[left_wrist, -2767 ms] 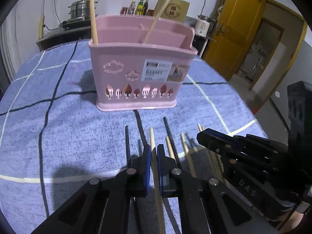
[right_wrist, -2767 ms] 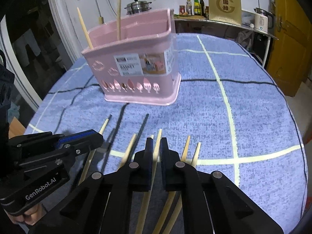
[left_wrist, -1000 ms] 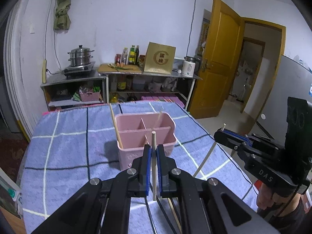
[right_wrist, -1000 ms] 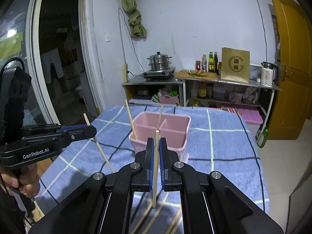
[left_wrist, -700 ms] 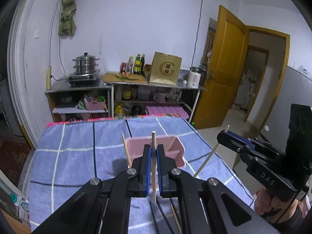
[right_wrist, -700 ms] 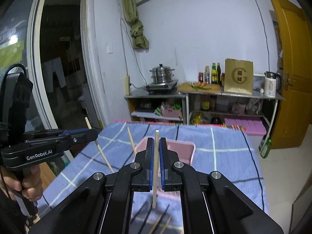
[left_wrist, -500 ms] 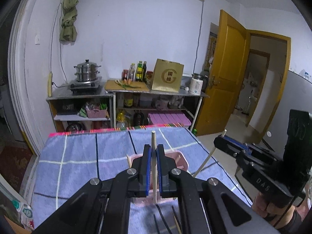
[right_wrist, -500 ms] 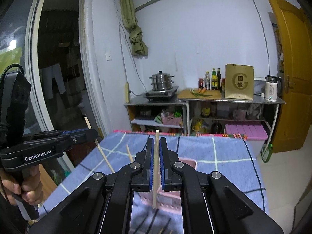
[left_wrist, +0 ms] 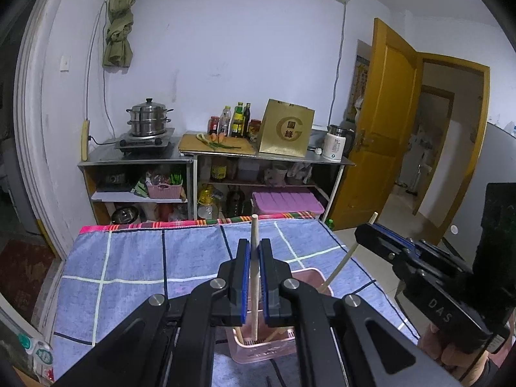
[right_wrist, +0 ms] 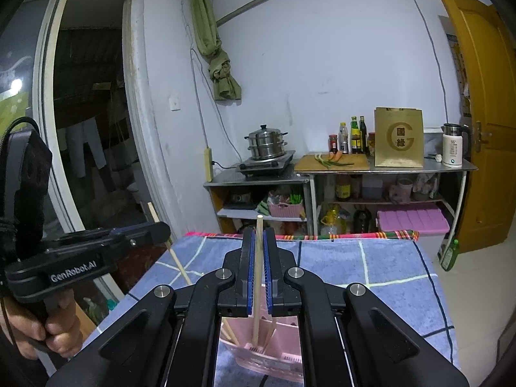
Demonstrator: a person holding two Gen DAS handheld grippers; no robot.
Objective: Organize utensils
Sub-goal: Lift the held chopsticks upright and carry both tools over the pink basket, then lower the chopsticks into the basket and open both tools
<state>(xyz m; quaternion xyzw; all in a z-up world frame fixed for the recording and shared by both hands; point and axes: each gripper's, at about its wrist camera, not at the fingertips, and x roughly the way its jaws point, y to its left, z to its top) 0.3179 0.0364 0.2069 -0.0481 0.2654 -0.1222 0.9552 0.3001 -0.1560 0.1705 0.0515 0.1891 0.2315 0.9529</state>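
Chopsticks [left_wrist: 254, 277] [right_wrist: 258, 274] stand upright, one clamped in each gripper [left_wrist: 253, 282] [right_wrist: 257, 277], low centre of both frames, tips directly over the pink basket [left_wrist: 309, 274] below the jaws.

Chopstick [left_wrist: 254, 277] between jaws, above basket [left_wrist: 314, 275]

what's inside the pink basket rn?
Through the left gripper, the pink basket shows a few light wooden chopsticks leaning inside. The gripper bodies cover most of its compartments in both views, so the full count and which compartment cannot be told.
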